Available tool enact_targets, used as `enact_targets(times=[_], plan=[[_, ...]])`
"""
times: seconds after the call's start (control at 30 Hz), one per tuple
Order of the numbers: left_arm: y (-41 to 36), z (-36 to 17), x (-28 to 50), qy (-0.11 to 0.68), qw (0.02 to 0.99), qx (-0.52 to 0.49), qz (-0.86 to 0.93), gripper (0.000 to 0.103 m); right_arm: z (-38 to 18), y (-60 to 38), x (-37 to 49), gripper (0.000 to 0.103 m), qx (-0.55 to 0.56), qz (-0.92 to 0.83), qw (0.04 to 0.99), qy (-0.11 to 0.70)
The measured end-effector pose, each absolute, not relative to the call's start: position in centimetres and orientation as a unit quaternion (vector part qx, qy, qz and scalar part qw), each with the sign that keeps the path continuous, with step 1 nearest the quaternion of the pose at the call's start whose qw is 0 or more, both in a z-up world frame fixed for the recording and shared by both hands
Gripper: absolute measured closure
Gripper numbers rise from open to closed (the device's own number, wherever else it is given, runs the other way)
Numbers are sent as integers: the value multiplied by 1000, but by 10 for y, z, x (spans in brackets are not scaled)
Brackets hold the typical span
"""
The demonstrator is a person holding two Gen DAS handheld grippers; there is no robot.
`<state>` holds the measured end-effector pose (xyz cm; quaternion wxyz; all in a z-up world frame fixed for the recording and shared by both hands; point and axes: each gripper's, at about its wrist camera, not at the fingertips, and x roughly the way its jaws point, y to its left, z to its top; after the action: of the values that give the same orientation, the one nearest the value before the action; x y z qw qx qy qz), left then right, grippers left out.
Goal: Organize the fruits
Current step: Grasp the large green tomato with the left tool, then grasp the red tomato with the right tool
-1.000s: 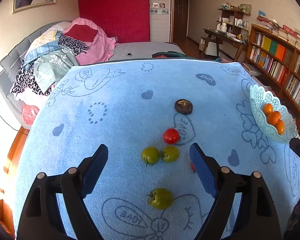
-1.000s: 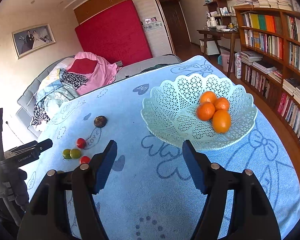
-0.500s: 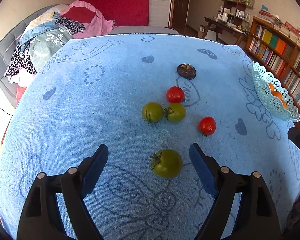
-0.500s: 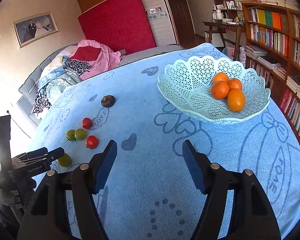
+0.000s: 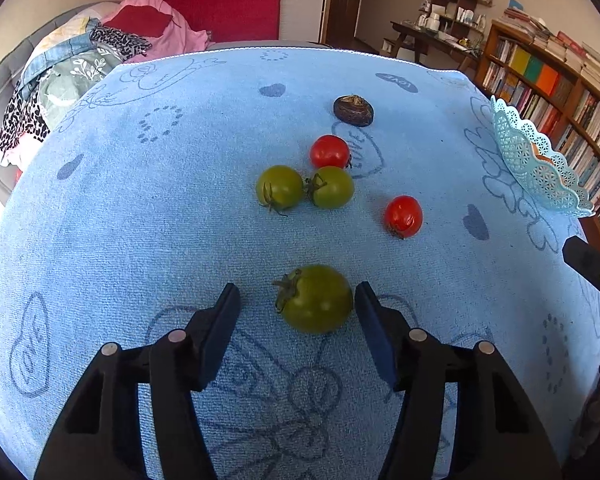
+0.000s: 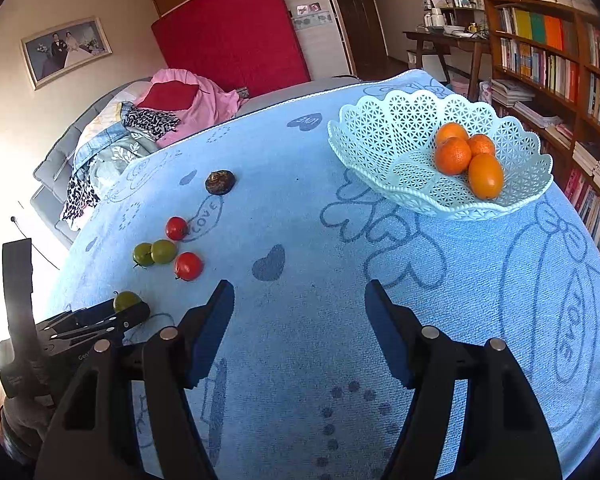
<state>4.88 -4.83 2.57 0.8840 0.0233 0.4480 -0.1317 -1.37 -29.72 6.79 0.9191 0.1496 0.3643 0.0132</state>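
the left tongs have just been closing around the large round green tomato on the blue towelled tabletop; the right pad touches it, the left stands apart. the right tongs hang released, nearer the pale lattice basket.

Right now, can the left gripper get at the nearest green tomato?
Probably yes. The left gripper already straddles the green tomato; its jaws have just been closing, one side about touching, a gap on the other. Nothing on the blue cloth blocks it.
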Motion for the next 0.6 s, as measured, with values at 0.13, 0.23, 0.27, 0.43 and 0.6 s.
enact_targets(times=[0.13,0.23,0.27,0.43,0.6], plan=[[-45,27,47,446,883,16,-145,61,66,-290,-10,33,147,18,917,370],[-46,28,44,441,883,16,-159,67,66,-285,-6,33,143,20,916,374],[-46,28,43,440,883,17,-161,67,66,-283,-5,33,142,22,916,375],[-40,31,38,424,891,15,-159,67,65,-273,3,33,131,30,914,384],[-35,44,31,380,916,51,-118,67,63,-261,13,33,127,43,909,394]])
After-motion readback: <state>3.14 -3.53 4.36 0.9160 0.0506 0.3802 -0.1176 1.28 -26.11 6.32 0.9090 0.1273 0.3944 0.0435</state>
